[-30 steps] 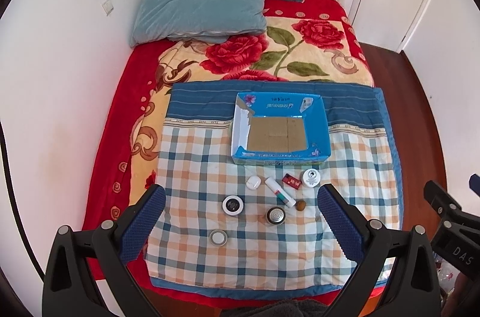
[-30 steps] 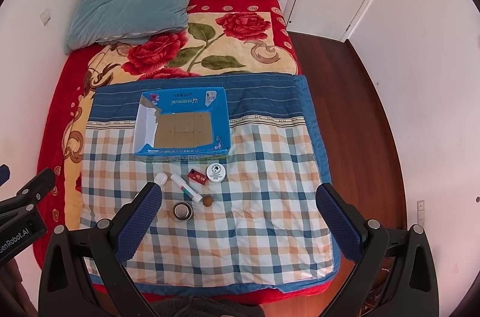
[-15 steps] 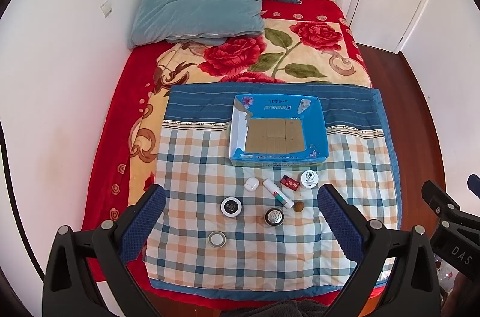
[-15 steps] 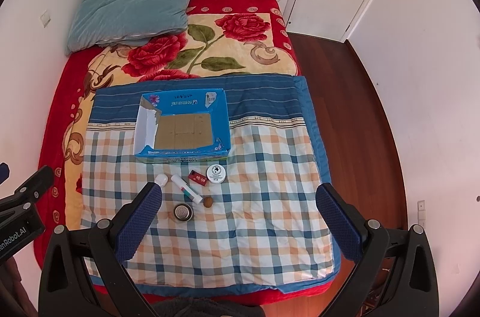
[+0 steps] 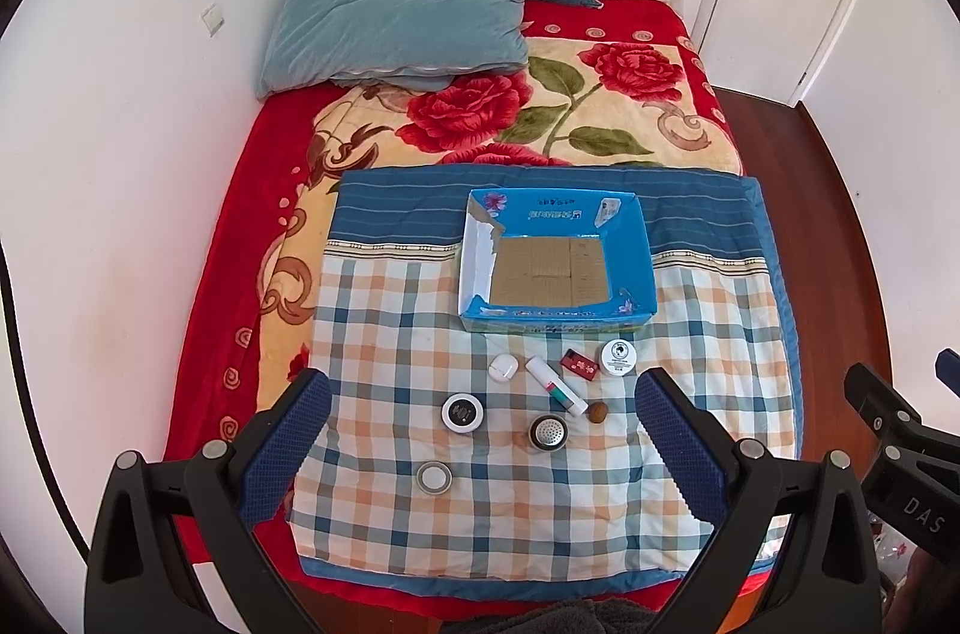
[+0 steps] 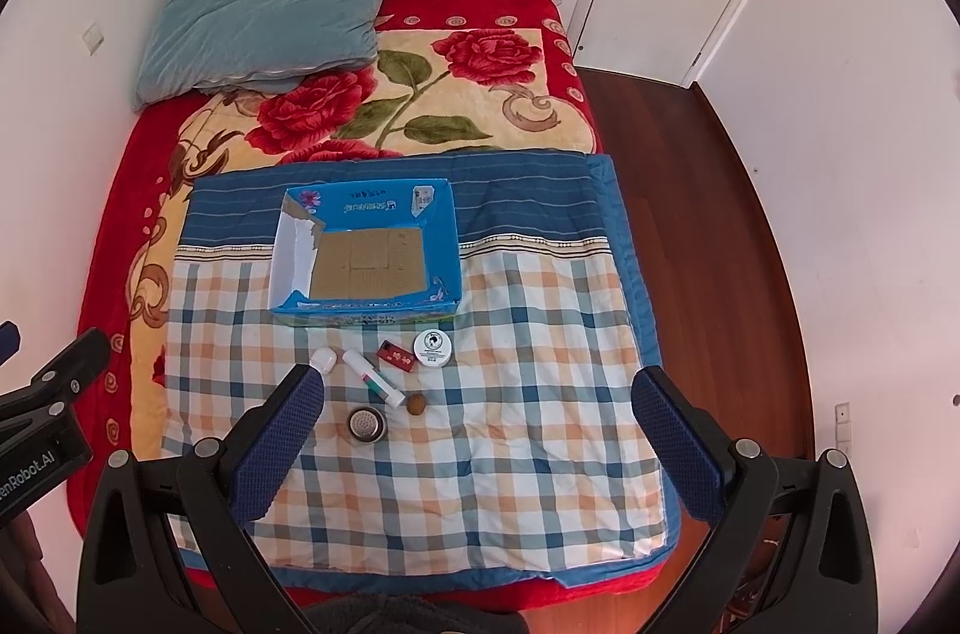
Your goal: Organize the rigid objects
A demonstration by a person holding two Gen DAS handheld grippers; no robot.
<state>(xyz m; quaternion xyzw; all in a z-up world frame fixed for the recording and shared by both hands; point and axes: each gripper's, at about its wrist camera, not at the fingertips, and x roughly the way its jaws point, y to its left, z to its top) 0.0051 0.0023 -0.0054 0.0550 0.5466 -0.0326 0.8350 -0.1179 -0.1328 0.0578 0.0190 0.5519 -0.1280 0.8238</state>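
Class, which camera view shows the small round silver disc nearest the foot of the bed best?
The left wrist view: the silver disc lies in plain sight on the checked quilt. In the right wrist view it cannot be seen; the right tool's near finger covers that part of the quilt.

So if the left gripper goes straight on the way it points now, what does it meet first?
Probably the checked quilt, near the metal strainer cap. The open left gripper is high above it, so depth is unclear.
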